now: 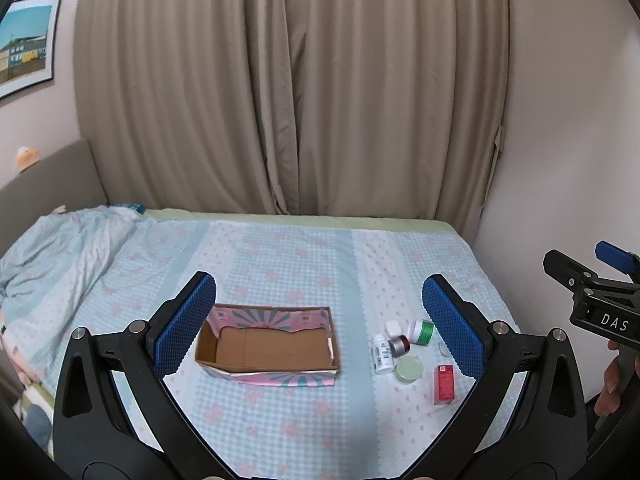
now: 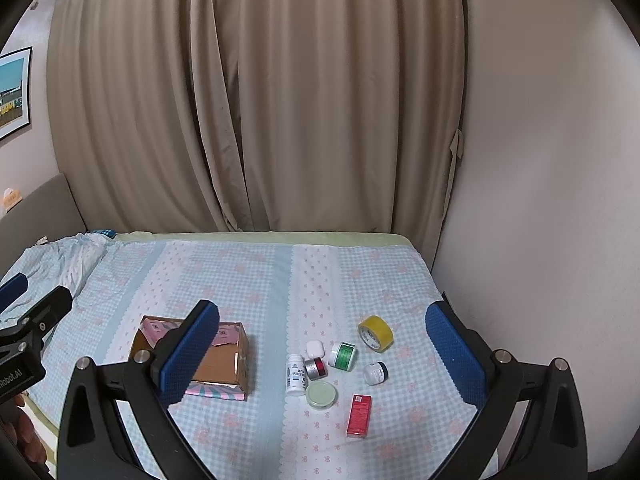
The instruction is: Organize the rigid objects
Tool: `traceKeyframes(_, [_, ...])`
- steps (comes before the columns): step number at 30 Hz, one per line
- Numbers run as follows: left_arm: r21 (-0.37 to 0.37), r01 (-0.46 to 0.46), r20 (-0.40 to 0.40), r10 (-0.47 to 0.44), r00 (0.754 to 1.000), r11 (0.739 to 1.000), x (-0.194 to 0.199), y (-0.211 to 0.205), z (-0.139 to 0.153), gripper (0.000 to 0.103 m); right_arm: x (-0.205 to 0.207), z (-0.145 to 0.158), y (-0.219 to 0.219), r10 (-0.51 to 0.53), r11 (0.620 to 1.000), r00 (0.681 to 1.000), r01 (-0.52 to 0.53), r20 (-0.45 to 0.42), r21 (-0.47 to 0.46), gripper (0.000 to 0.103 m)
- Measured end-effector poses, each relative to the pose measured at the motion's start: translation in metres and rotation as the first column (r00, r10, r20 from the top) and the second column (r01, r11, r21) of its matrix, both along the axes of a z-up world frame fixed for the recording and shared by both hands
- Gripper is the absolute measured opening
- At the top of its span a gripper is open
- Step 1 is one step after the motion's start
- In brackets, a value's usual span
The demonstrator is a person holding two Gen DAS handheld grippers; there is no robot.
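While your left gripper (image 1: 319, 324) and your right gripper (image 2: 322, 354) both hang with fingers wide apart and hold nothing, the right one's left finger (image 2: 188, 356) covers part of the cardboard box (image 2: 224, 364). Nearest lies the red carton (image 2: 359, 416), then the pale green lid (image 2: 321, 395), white bottle (image 2: 295, 374) and green-labelled jar (image 2: 343, 356). Farther sits the yellow tape roll (image 2: 375, 333) on the bedsheet (image 2: 260, 280), and the curtain (image 2: 256, 100) hangs behind.

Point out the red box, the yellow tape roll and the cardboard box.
red box (image 2: 359, 416), right wrist view, on its front face.
yellow tape roll (image 2: 375, 333), right wrist view, on its outer band.
cardboard box (image 1: 264, 347), left wrist view, on its bare brown floor.
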State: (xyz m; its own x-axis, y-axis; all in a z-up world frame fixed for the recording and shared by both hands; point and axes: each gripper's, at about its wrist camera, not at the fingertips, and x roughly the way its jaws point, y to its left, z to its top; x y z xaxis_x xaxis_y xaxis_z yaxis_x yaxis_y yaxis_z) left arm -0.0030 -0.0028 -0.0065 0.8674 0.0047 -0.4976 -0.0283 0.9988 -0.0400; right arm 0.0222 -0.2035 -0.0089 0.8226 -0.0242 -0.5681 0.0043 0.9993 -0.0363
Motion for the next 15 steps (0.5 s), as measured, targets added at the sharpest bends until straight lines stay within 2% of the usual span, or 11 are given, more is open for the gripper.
traceKeyframes(15, [-0.005, 0.013, -0.005, -0.013, 1.000, 1.000, 0.0041, -0.0031, -0.0018, 0.102, -0.0014, -0.0028, 0.0014, 0.005, 1.000, 1.000, -0.005, -0.003, -0.001, 0.103])
